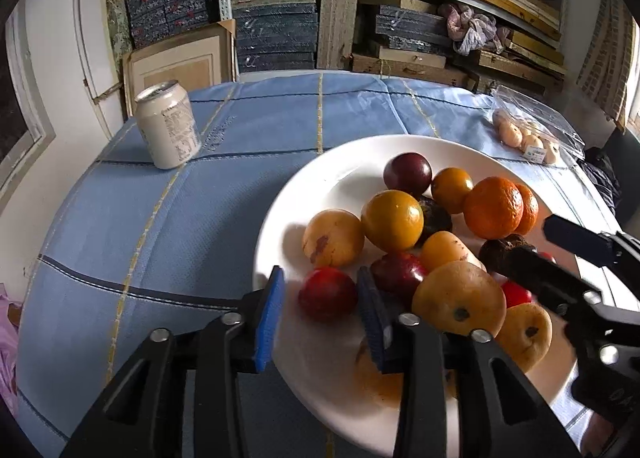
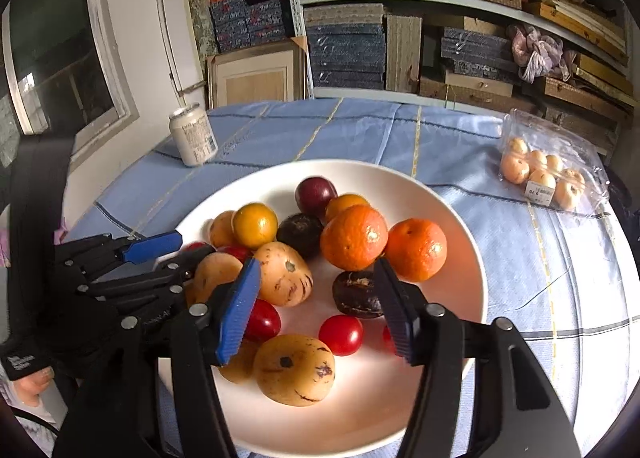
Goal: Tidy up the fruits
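Both sets of jaws stand partly open over the white plate and hold nothing. Your left gripper has a small red plum lying on the plate between its blue pads, with a gap showing on either side of the fruit, so the pads are not pressing it. Your right gripper is spread wider; between its pads sit a dark, wrinkled fruit and a red cherry tomato, neither of them gripped.

All the loose fruit is heaped on that plate, which rests on the blue checked cloth covering the tabletop. Two oranges lie side by side toward the plate's far right, touching each other. A dark purple plum sits at the far edge of the pile, with yellow round fruits next to it and tan, speckled fruits nearer you.

Off the plate, a pale drink can stands upright at the far left of the cloth. A clear plastic pack of small pale fruits lies at the far right, well apart from the plate. Shelves stacked with boxes fill the wall behind.
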### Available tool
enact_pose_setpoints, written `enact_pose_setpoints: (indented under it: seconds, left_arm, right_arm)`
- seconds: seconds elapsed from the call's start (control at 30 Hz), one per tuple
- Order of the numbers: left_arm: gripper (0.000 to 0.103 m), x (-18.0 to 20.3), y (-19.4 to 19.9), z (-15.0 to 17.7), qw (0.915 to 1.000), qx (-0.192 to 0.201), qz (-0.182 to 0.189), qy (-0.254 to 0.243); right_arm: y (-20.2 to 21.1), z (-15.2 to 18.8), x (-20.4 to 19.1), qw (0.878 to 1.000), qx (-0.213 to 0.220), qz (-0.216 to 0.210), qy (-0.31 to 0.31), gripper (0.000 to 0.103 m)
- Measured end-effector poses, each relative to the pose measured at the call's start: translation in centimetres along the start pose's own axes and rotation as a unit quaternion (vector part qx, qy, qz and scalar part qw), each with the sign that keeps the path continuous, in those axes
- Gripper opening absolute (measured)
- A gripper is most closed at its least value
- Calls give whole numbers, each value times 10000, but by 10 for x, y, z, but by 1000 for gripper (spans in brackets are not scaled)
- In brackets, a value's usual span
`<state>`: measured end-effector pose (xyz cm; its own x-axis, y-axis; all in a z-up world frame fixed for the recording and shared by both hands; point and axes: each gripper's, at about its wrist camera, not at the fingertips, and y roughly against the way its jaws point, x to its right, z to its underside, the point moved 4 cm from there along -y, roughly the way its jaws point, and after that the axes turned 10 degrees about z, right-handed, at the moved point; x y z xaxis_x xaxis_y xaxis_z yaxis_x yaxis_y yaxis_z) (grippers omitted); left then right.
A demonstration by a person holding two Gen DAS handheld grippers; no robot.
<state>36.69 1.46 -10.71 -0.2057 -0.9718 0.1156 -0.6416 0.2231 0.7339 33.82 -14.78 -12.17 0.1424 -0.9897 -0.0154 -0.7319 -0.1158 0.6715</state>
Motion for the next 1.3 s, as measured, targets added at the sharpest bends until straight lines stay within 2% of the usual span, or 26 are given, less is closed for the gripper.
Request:
enact_pose_setpoints:
  seconds: [0.03, 0.07, 0.13, 0.27, 0.4, 0.47, 0.53, 0.63, 0.8, 0.9, 1.03, 1.13, 1.3]
  left_arm:
    - [48, 0, 3, -1, 10000, 33, 8, 13]
    - [60, 0, 6, -2, 10000, 52, -4, 23]
    - [70, 2, 20, -6, 9997, 226, -48, 15]
    - [71, 13, 49, -15, 9989, 448, -84, -138]
    - [74, 31, 92, -21, 9969, 756, -20, -221]
    - [85, 40, 116, -23, 9953, 936, -8, -237]
    - [89, 51, 146, -24, 9925, 1192, -8, -255]
    - [97, 67, 188, -18, 9886, 1460, 52, -352]
    - [99, 86, 232, 8, 9830, 1745, -72, -562]
    - [99, 88, 238, 34, 9834, 1715, -207, -559]
    - [99, 83, 223, 74, 9889, 1446, -235, -267]
    - [99, 76, 200, 103, 9936, 1116, -145, -6]
    - [99, 65, 165, 131, 9957, 846, -371, 60]
  right_arm:
    - [5, -3, 0, 10000, 51, -6, -18, 57]
    - [12, -6, 1, 9999, 127, -5, -35, 57]
    - [35, -15, 3, 9993, 369, -25, -72, 57]
    - [83, -30, 4, 9963, 841, -74, -148, 61]
    - [150, -41, 1, 9895, 1437, -90, -109, 65]
    - [182, -44, -2, 9851, 1717, -83, -71, 70]
    - [218, -43, -6, 9791, 2034, -53, -3, 77]
    - [265, -32, -13, 9695, 2448, -7, 97, 84]
    - [315, -1, -16, 9599, 2803, -29, 44, 93]
    - [326, 25, -10, 9594, 2820, -28, -103, 94]
    - [313, 61, 3, 9658, 2568, 39, -361, 94]
    - [283, 86, 15, 9750, 2147, 161, -553, 94]
    - [224, 121, 26, 9855, 1485, 491, -661, 94]
